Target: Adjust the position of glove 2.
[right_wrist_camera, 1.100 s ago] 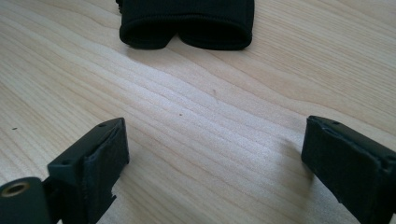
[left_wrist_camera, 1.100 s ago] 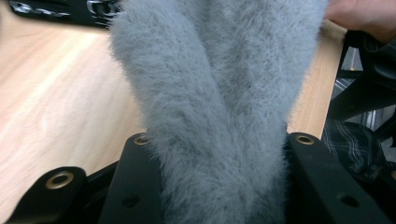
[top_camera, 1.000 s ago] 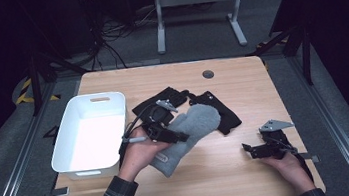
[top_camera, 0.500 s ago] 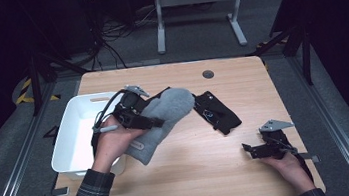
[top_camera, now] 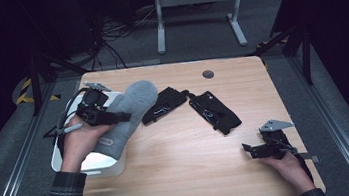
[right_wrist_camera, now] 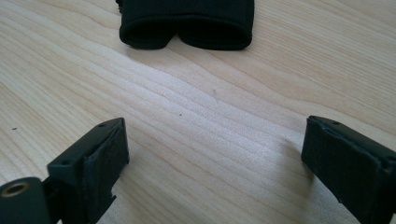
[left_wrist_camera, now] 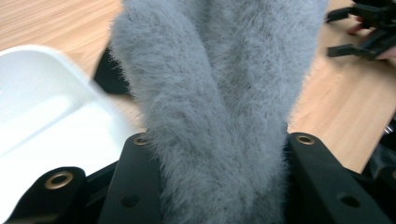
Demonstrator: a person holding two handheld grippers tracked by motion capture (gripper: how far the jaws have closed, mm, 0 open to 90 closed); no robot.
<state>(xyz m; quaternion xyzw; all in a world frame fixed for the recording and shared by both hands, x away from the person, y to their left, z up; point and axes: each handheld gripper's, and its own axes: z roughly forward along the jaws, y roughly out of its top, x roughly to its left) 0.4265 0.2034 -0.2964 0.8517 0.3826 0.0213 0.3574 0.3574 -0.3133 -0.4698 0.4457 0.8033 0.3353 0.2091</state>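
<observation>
High view: a wooden table (top_camera: 181, 167) with a white bin (top_camera: 97, 163) at its left edge and two black gloves lying near the middle.
Left gripper (top_camera: 122, 117): held over the bin's near-right part, jaws clamped on a grey fuzzy mitten (top_camera: 131, 108).
Mitten position: lifted off the table, slanting from over the bin up and right toward the nearer black glove (top_camera: 164, 104); its tip hangs just beside that glove.
Left gripper view: the grey fur (left_wrist_camera: 215, 107) fills the gap between the two black jaws, pressed on both sides; the bin's white wall (left_wrist_camera: 51, 112) lies below left.
Second black glove (top_camera: 214, 112): flat on the table, right of the first, apart from it.
Right gripper (top_camera: 249, 150): low over the table's near-right corner, jaws spread wide, nothing between them.
Right gripper view: bare wood between the pads (right_wrist_camera: 105, 154); a black glove's cuff (right_wrist_camera: 187, 23) lies ahead, well apart.
</observation>
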